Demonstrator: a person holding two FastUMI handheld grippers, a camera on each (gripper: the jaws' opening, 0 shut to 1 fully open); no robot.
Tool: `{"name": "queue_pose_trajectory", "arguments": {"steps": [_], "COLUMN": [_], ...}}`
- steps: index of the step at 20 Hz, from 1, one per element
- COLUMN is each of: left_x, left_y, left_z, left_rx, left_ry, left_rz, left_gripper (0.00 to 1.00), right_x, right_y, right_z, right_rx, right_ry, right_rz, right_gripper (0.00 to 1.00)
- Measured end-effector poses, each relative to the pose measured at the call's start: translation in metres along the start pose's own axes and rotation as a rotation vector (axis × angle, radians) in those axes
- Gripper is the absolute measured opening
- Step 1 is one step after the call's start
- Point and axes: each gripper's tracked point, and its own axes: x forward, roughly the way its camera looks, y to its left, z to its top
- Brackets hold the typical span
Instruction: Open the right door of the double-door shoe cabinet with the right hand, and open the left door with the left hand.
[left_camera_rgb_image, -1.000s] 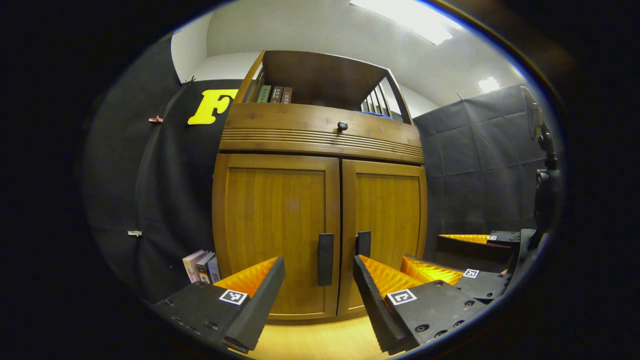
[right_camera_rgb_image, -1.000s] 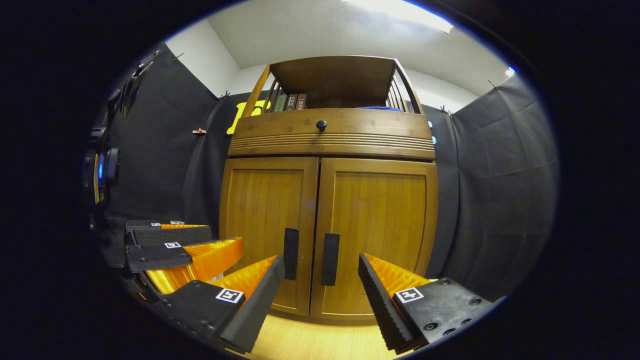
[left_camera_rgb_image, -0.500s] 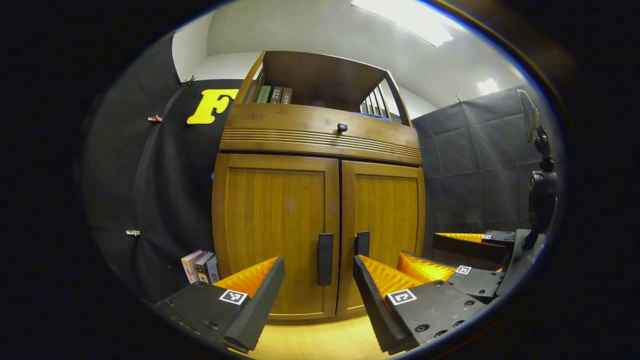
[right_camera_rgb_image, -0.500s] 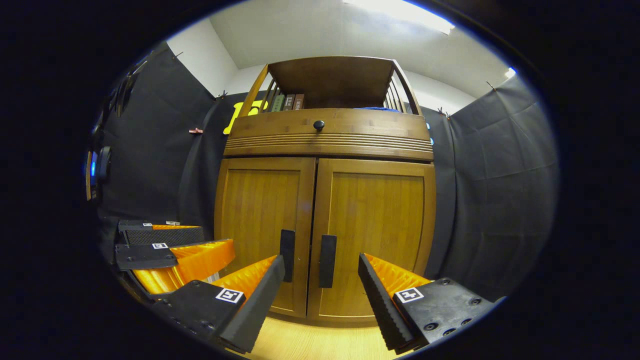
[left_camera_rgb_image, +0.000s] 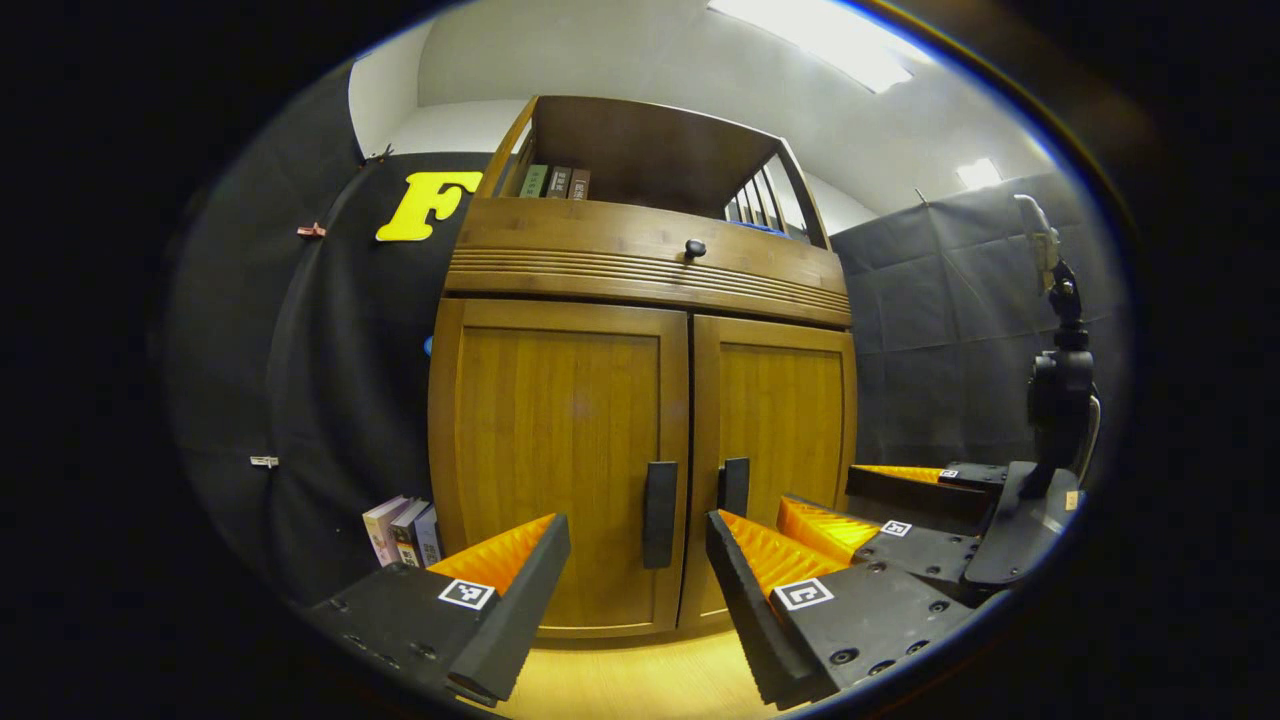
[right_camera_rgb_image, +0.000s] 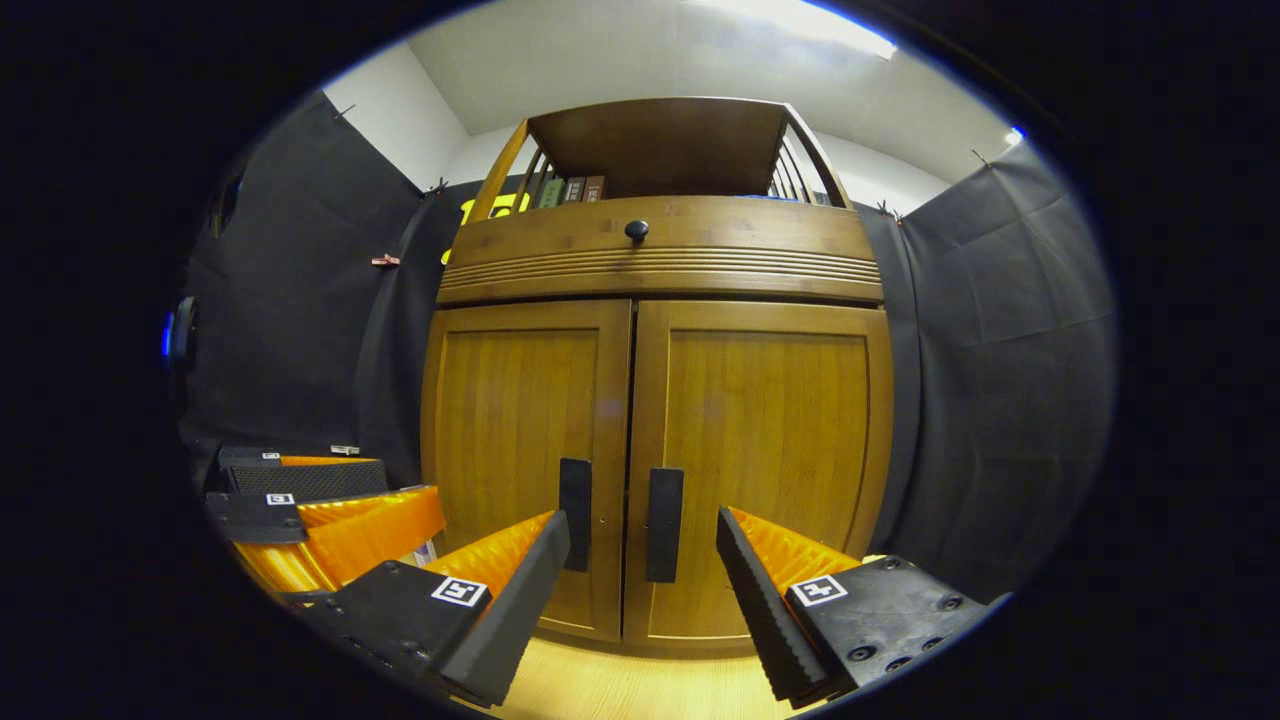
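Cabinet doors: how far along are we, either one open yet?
Nothing done: the left door and right door are both closed, meeting at the middle. In hand: the right gripper is open with the right handle between its fingers but short of it; the left gripper is open, lined up on the left handle. Left: grasp and pull both.

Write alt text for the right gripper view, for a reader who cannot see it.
The open right gripper faces a wooden shoe cabinet with both doors shut, its fingers either side of the right door's black handle, not touching it. The left gripper, also open, sits lower left.
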Motion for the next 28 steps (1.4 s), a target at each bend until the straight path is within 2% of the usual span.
{"name": "queue_pose_trajectory", "arguments": {"steps": [5,6,8,9,13,15,19,20,22,23,25,26,27,28], "left_x": [-0.001,-0.001,-0.002,-0.003,-0.007,-0.007,-0.007,-0.006,-0.006,-0.007,-0.008,-0.009,-0.01,-0.012], "left_y": [0.001,0.002,0.004,0.005,0.008,0.011,0.019,0.022,0.027,0.03,0.036,0.038,0.04,0.043], "left_z": [0.001,0.001,0.0,0.0,-0.002,-0.003,-0.008,-0.009,-0.011,-0.013,-0.016,-0.015,-0.015,-0.015], "left_rx": [-0.01,-0.006,0.004,0.006,0.003,0.007,0.003,0.002,0.008,0.011,0.011,0.006,0.001,-0.004], "left_ry": [-0.01,-0.013,-0.017,-0.017,-0.014,-0.014,-0.007,-0.004,0.004,0.007,0.013,0.016,0.018,0.019], "left_rz": [-0.025,-0.028,-0.032,-0.035,-0.045,-0.038,-0.034,-0.031,-0.014,-0.004,0.012,0.018,0.027,0.038], "left_gripper": [0.86,0.86,0.82,0.86,0.86,0.86,0.86,0.86,0.86,0.86,0.86,0.86,0.86,0.82], "right_x": [0.026,0.032,0.043,0.051,0.087,0.098,0.118,0.123,0.128,0.13,0.131,0.129,0.127,0.125], "right_y": [-0.001,-0.002,-0.001,0.0,-0.007,-0.016,-0.018,-0.025,-0.032,-0.028,-0.029,-0.029,-0.028,-0.027], "right_z": [-0.018,-0.021,-0.026,-0.029,-0.055,-0.07,-0.089,-0.092,-0.09,-0.088,-0.088,-0.088,-0.088,-0.088], "right_rx": [-0.01,-0.013,-0.019,-0.02,-0.051,-0.053,-0.017,-0.013,-0.007,0.001,-0.018,-0.026,-0.03,-0.025], "right_ry": [0.028,0.029,0.027,0.023,0.041,0.069,0.103,0.109,0.092,0.071,0.058,0.062,0.063,0.069], "right_rz": [-0.02,-0.029,-0.033,-0.036,-0.064,-0.088,-0.088,-0.122,-0.14,-0.118,-0.124,-0.12,-0.119,-0.114], "right_gripper": [0.92,0.84,0.87,0.88,0.88,0.75,0.77,0.76,0.46,0.46,0.36,0.36,0.26,0.26]}}
